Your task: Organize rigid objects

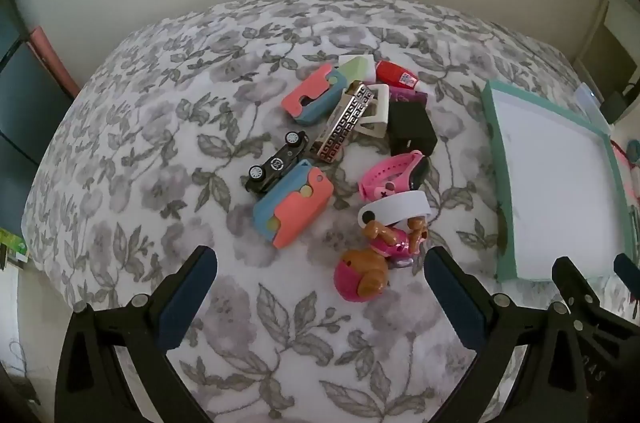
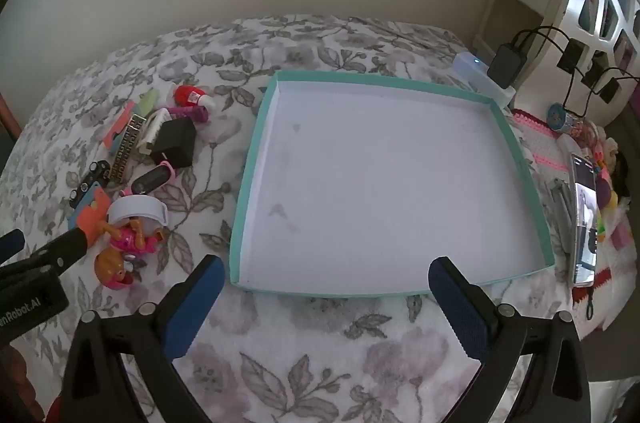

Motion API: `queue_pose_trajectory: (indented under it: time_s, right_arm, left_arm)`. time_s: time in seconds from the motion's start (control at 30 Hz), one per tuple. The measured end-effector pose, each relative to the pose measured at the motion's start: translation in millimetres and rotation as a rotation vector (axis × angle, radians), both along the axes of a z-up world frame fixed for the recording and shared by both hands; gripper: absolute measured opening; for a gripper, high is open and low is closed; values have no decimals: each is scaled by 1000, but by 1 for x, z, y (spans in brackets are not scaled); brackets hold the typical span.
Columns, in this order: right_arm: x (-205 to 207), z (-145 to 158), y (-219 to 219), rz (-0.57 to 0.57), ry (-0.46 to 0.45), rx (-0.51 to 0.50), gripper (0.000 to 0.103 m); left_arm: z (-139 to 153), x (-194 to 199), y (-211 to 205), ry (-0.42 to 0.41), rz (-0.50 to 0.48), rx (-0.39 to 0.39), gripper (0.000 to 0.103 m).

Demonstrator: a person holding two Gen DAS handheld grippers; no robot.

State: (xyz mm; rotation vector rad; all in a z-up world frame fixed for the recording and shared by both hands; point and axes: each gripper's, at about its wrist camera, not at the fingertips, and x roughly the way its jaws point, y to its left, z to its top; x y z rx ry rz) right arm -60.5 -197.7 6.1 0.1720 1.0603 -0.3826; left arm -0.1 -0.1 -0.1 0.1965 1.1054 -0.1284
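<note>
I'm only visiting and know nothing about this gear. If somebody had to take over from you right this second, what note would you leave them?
Left gripper: open, holding nothing, hovering over the pile of small things.
Right gripper: open, holding nothing, hovering at the near edge of the teal tray.
The things: all lie in a heap on the flowered bedspread, beside the tray. Among them are the toy car, pink watch, black charger, red bottle, dog figure and two coral-and-blue cases.
Done: nothing; the tray is empty.
Left: probably moving every piece into the tray. The dog figure is nearest the left gripper.
</note>
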Motion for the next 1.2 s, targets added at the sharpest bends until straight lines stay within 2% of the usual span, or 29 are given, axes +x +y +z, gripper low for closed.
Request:
queue_pose_trajectory:
  time_s: [0.47,1.2]
  right_arm:
    - [-2,-3,3,-8,16,-4,103]
    - [1,-4,4,16,28,-5,103]
  left_arm:
    - [-3,5,7,28,56,18,103]
    - [-8,6,10,46,65,33,103]
